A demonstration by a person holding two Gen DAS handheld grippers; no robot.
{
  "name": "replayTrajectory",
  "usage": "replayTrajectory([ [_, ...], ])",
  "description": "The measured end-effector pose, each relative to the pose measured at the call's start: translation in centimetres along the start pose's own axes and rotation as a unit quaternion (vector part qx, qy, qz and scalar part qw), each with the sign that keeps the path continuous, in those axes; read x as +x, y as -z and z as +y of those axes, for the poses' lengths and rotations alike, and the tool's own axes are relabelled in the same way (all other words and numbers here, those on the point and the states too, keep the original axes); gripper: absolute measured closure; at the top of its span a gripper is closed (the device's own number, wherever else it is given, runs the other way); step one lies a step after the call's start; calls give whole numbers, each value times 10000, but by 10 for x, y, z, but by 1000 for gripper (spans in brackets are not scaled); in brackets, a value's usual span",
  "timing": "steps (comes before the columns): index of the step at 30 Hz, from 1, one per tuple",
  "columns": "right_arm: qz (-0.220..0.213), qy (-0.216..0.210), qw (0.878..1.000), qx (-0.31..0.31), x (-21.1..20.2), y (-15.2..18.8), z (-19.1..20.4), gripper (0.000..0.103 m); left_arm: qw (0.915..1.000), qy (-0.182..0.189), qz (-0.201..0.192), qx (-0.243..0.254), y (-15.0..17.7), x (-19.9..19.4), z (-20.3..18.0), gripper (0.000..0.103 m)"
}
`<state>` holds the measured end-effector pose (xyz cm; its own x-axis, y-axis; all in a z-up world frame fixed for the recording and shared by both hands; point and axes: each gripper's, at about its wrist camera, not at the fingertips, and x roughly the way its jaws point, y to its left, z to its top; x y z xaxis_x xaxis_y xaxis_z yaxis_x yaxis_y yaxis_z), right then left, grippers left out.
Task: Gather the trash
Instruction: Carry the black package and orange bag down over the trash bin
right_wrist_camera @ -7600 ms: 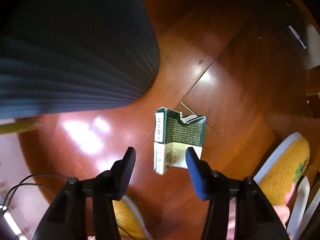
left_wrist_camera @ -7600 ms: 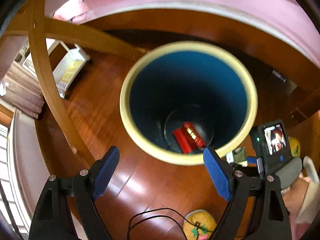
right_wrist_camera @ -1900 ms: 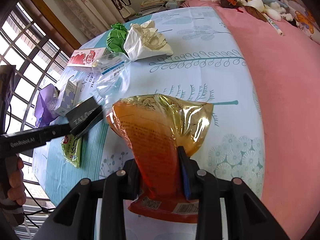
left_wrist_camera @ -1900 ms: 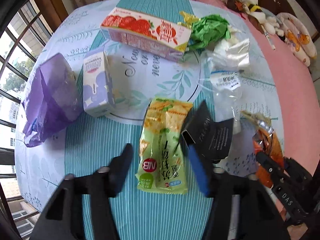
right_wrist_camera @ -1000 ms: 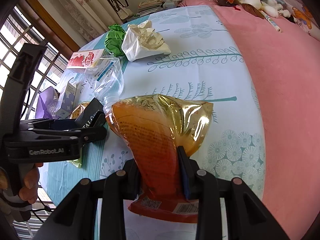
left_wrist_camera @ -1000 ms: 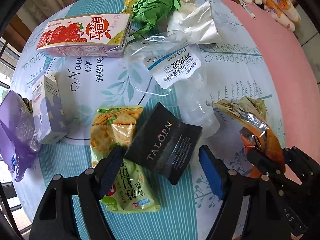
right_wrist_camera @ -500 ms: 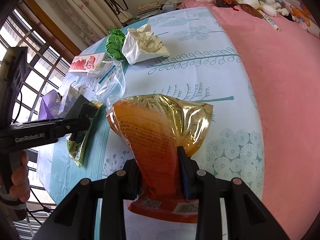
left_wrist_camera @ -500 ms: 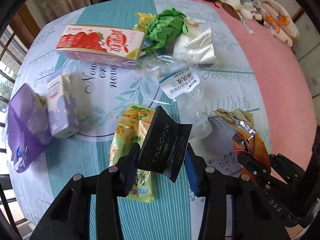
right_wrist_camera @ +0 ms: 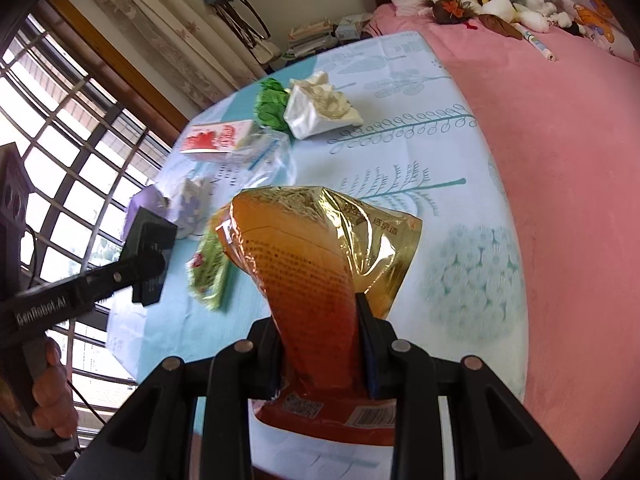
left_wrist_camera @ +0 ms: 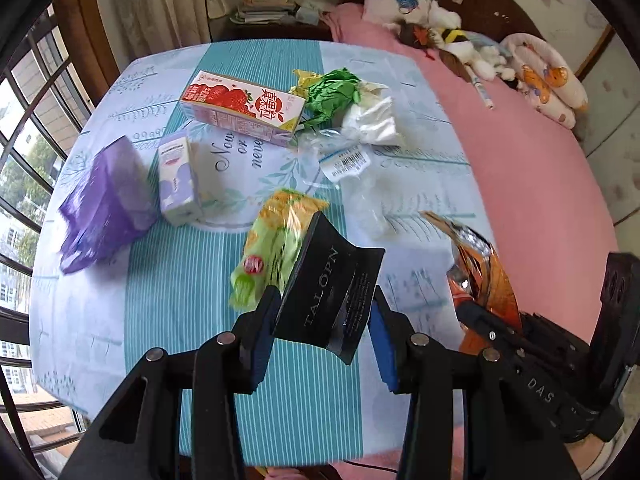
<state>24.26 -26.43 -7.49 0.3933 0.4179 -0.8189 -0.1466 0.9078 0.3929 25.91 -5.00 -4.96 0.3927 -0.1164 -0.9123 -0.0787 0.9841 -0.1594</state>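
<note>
- Black TALOPN packet (left_wrist_camera: 330,294) pinched between the blue pads of the left tool (left_wrist_camera: 323,322), lifted clear of the bench (left_wrist_camera: 168,300) and bowed across the narrow gap.
- Orange-gold snack bag (right_wrist_camera: 320,264) clamped at its lower part by the right tool (right_wrist_camera: 320,344), fingers drawn in tight on it, torn mouth uppermost.
- Just beyond the black packet, lying on the cloth: green cracker wrapper (left_wrist_camera: 276,240); farther off a small purple-white carton (left_wrist_camera: 178,178), a purple bag (left_wrist_camera: 100,204), a strawberry juice box (left_wrist_camera: 242,108), a crushed clear bottle with a label (left_wrist_camera: 344,160), green crumpled paper (left_wrist_camera: 332,90) and a white crumpled bag (left_wrist_camera: 374,120).
- Only in the left wrist view: the lettering on the black packet, and the snack bag seen edge-on at the right.
- Only in the right wrist view: the printed back and barcode of the snack bag, the left tool from the side with the bare hand (right_wrist_camera: 50,394) on its handle, and the window grille (right_wrist_camera: 68,152) behind it.
- Pink bed (right_wrist_camera: 568,160) beside the bench, soft toys at its far end.
</note>
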Motion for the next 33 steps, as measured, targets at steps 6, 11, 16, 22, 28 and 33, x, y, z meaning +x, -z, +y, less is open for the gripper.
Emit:
replayTrajectory([
  [6, -169, -3, 9998, 85, -29, 42, 32, 73, 9998, 61, -91, 168, 55, -34, 12, 61],
  [11, -211, 21, 9995, 226, -47, 93, 61, 73, 9993, 85, -117, 348, 113, -59, 28, 61],
  [16, -176, 112, 9992, 328, -55, 155, 88, 73, 9983, 109, -81, 567, 169, -70, 42, 60],
  [22, 270, 166, 9984, 469, -42, 222, 103, 73, 9977, 96, 247, 616, 226, -57, 58, 60],
  [28, 905, 189, 9936, 653, -7, 267, 93, 72, 9971, 35, 615, 440, 267, -20, 67, 59],
  [33, 1230, 241, 9881, 887, 40, 293, 63, 72, 9954, -33, 915, 273, 291, 39, 69, 59],
])
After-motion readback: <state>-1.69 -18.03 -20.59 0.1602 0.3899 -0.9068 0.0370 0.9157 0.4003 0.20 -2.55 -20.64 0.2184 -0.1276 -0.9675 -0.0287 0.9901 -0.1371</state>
